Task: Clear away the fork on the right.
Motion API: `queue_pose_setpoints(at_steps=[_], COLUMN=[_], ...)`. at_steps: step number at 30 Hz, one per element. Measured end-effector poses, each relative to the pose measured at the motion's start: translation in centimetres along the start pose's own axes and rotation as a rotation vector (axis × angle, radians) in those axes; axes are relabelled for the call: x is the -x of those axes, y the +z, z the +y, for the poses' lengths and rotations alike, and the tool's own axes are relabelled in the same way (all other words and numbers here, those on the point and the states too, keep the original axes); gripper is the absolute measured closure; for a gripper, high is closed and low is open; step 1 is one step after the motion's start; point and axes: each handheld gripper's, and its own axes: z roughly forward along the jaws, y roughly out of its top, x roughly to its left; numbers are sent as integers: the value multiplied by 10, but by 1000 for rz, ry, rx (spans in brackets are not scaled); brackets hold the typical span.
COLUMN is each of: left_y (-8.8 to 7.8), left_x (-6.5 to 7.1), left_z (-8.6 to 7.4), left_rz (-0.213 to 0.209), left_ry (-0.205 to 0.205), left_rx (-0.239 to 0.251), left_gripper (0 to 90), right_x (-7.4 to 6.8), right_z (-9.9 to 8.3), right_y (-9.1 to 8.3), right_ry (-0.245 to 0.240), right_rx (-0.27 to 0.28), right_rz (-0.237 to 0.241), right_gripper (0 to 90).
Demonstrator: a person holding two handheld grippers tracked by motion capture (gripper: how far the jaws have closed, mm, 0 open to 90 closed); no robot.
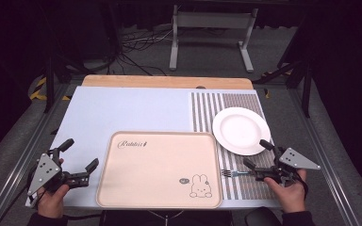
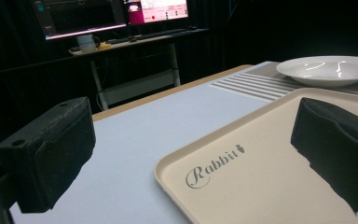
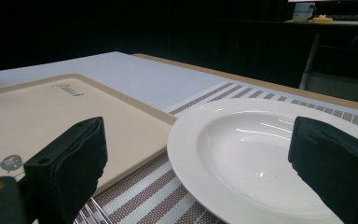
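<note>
A beige tray (image 1: 158,188) printed with "Rabbit" and a small bunny lies at the table's front centre; the same tray (image 2: 261,186) (image 3: 37,116) appears in both gripper views. A white plate (image 1: 241,130) (image 3: 256,154) (image 2: 328,69) rests on a striped placemat (image 1: 207,108). A fork (image 1: 233,173) (image 3: 93,212) lies on the mat just right of the tray. My left gripper (image 1: 81,153) (image 2: 191,154) stands open to the left of the tray, holding nothing. My right gripper (image 1: 256,153) (image 3: 200,172) is open beside the plate's near edge, above the fork's handle end.
A pale blue cloth (image 1: 122,108) covers the table, with a wooden strip (image 1: 167,81) along its far edge. Beyond the table stand a metal frame (image 1: 212,28) and floor cables. A desk with monitors (image 2: 112,14) is in the dark background.
</note>
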Motion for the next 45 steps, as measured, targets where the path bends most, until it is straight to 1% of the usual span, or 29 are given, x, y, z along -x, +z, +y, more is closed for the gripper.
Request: queue_pose_setpoints(at_steps=[2,7,23,26,33,37,44,45], left_y=[0,0,1,1,1,1,1,1], left_x=[0,0,0,0,0,0,1,1], left_z=[0,0,-1,-1,-1,-1,-1,-1], left_rz=[1,3,6,7,10,14,14,13], left_ry=[1,1,1,-3,-5,-4,5,6], left_rx=[-2,0,-9,-10,-15,-14,-19,-20], left_gripper=[4,4,4,4,4,4,4,4], right_x=[-1,-2,-3,-4,-6,-4,-1,-1], right_z=[0,1,2,5,12,21,30,31], right_y=[0,1,1,3,10,16,26,27], right_ry=[12,7,15,13,4,-9,-2,0], right_rx=[3,2,-4,1,-16,-13,-16,-24], right_rz=[3,9,12,20,33,61,77,82], right_gripper=[54,54,66,64,58,54,45,44])
